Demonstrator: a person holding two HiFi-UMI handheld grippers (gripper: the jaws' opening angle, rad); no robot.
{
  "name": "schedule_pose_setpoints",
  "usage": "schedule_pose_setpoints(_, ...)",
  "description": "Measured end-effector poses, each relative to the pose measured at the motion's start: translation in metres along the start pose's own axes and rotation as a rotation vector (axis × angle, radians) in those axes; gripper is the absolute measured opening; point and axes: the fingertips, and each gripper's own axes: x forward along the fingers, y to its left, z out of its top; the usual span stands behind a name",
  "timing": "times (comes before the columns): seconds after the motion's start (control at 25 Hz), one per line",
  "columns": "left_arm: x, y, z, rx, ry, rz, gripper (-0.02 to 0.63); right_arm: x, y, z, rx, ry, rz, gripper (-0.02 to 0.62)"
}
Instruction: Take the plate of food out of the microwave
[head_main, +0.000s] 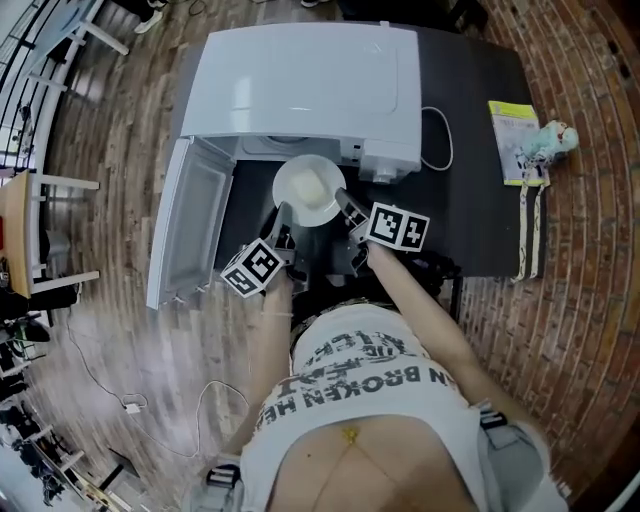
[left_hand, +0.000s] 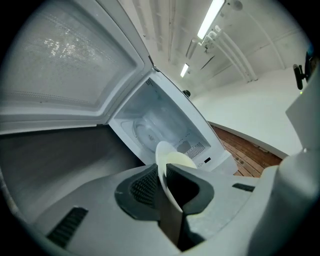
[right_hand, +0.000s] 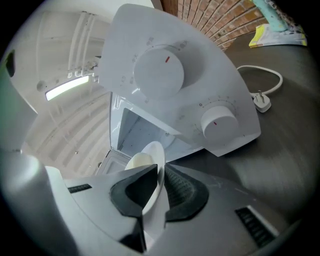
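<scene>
A white plate (head_main: 310, 190) with a pale yellow mound of food (head_main: 312, 185) hangs just in front of the open white microwave (head_main: 300, 85). My left gripper (head_main: 282, 215) is shut on the plate's left rim (left_hand: 161, 165), and my right gripper (head_main: 345, 203) is shut on its right rim (right_hand: 156, 172). The food (left_hand: 181, 161) shows beyond the jaws in the left gripper view, with the food (right_hand: 138, 161) also in the right gripper view. The microwave's empty cavity (left_hand: 157, 127) with its glass turntable lies beyond the plate. The cavity (right_hand: 137, 132) opens behind the plate.
The microwave door (head_main: 190, 220) stands swung open at the left. The oven sits on a dark table (head_main: 480, 160) with its white power cord and plug (right_hand: 260, 97) lying loose at the right. A yellow leaflet and a small toy (head_main: 535, 140) lie at the table's right edge.
</scene>
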Motion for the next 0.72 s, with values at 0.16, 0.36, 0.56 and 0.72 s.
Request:
schedule_pose_setpoints(0.16, -0.006, 0.000, -0.004, -0.045, -0.019, -0.007, 0.057, -0.001, 0.003, -0.004, -0.018, 0.018, 0.011, 0.041)
schedule_pose_setpoints(0.36, -0.009, 0.009, 0.007, -0.059, -0.001, -0.037, 0.057, 0.007, 0.014, -0.008, -0.017, -0.012, 0.001, 0.040)
schedule_pose_setpoints(0.56, -0.014, 0.016, 0.027, -0.028, 0.040, -0.071, 0.057, 0.015, 0.030, -0.014, -0.001, -0.067, -0.021, 0.040)
schedule_pose_setpoints(0.72, -0.014, 0.024, 0.038, -0.027, 0.074, -0.109, 0.057, 0.022, 0.039, -0.018, 0.005, -0.112, -0.041, 0.040)
